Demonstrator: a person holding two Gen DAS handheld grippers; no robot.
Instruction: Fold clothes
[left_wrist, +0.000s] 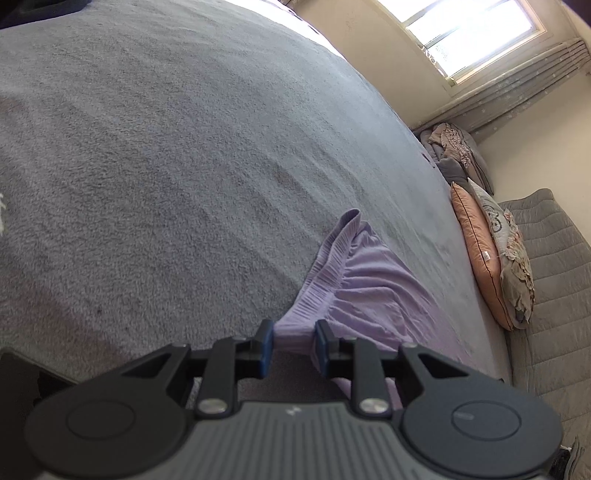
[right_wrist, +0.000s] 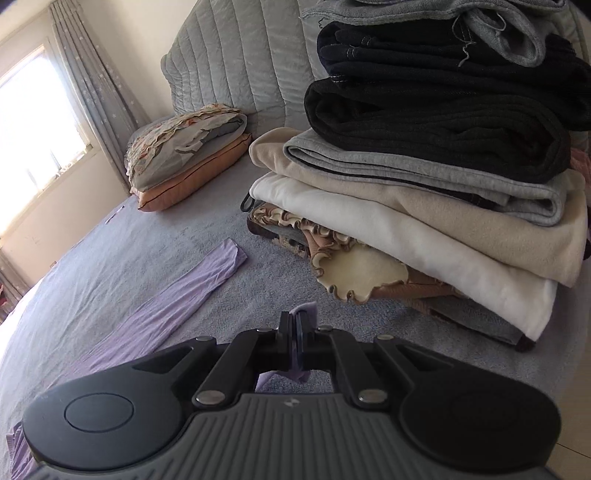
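— While I look through the left wrist, my left tool (left_wrist: 293, 343) is clamped on the bunched waistband of the lilac garment (left_wrist: 369, 288), which trails over the grey bed (left_wrist: 166, 147) toward the pillows (left_wrist: 491, 258) and window (left_wrist: 472, 33).

— And the right?

— My right tool (right_wrist: 300, 325) is pinched together on a lilac edge; one leg (right_wrist: 184, 295) lies flat beside the folded stack (right_wrist: 424, 166). I'd judge I'm spreading it; next, lay it smooth.
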